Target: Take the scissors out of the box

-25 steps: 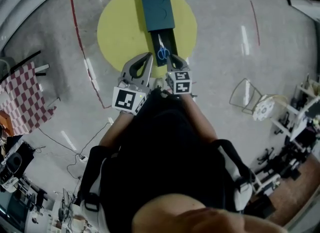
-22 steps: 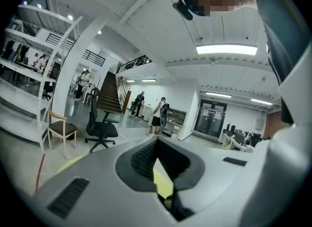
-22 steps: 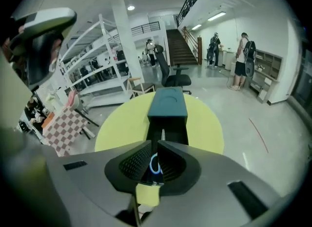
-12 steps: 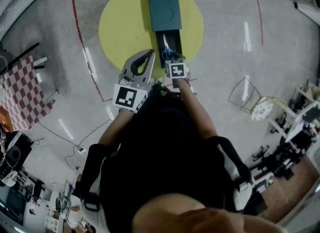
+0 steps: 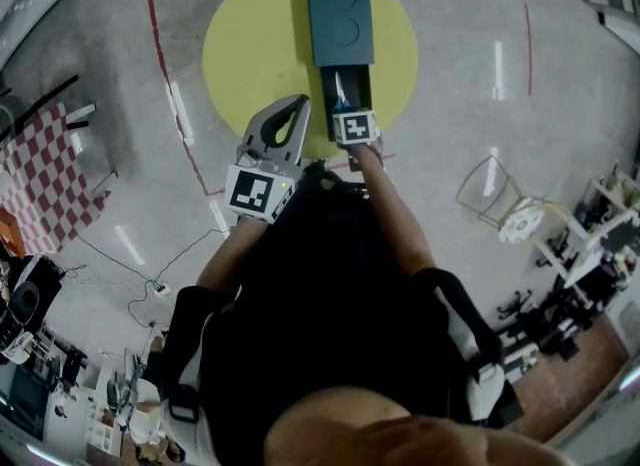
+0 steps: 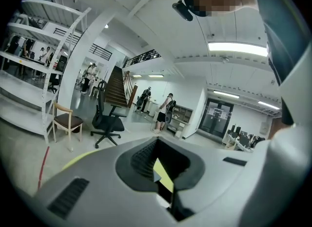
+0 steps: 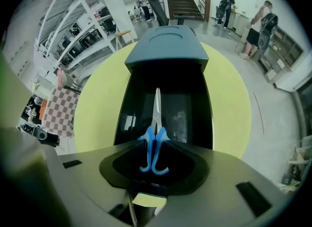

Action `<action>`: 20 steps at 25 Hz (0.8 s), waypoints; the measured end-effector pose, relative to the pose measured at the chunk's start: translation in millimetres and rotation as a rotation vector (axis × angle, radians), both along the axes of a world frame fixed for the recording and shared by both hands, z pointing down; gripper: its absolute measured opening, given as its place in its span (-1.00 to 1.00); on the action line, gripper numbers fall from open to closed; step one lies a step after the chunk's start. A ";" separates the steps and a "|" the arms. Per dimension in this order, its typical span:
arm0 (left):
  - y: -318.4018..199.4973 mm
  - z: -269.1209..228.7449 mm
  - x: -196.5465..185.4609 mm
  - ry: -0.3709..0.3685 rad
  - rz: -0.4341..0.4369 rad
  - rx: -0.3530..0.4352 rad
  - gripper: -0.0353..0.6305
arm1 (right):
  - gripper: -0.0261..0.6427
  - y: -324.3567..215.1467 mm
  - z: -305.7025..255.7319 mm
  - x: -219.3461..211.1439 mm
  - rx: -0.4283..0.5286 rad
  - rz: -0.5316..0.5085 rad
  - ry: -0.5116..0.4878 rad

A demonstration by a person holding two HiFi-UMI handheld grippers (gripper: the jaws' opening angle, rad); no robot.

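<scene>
Not yet out: scissors (image 7: 155, 134) lying flat in pulled-out tray of box (image 7: 168, 46) on yellow tabletop (image 5: 250, 44). Grasp and lift left to do. Right hand-held gripper (image 7: 155, 161) pointed steeply down over tray, jaws just opened wide, blue handles between, unpinched. Left hand-held gripper (image 5: 296, 106) closed, empty, near level, beside tray.

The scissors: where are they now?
Right gripper view, centre: the scissors lie in the open dark box, blue handles between the right gripper's just-opened jaws.

A round yellow mat (image 5: 250, 44) lies on the grey floor (image 5: 450, 104). A red-and-white checkered cloth (image 5: 40, 184) lies well to its left.
</scene>
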State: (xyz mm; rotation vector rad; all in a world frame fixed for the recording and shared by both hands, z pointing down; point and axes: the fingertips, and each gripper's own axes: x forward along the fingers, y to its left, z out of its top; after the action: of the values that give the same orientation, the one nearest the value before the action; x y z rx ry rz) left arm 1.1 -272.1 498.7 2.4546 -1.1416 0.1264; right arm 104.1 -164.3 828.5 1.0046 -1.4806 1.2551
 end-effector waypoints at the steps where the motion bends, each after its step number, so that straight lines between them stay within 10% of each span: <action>1: -1.8 0.6 -0.6 0.001 -0.002 -0.003 -0.90 | -0.58 -0.5 1.4 -2.5 -0.009 0.002 -0.008; 20: -4.3 6.8 -7.3 -0.002 -0.020 -0.025 -0.90 | -0.66 -3.0 4.8 14.2 0.054 -0.032 0.101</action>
State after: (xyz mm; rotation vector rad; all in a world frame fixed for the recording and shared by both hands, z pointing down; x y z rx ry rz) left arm -6.2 -276.3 505.4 2.4207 -1.1579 0.1365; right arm 118.3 -167.3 833.3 1.0605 -1.4539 1.1301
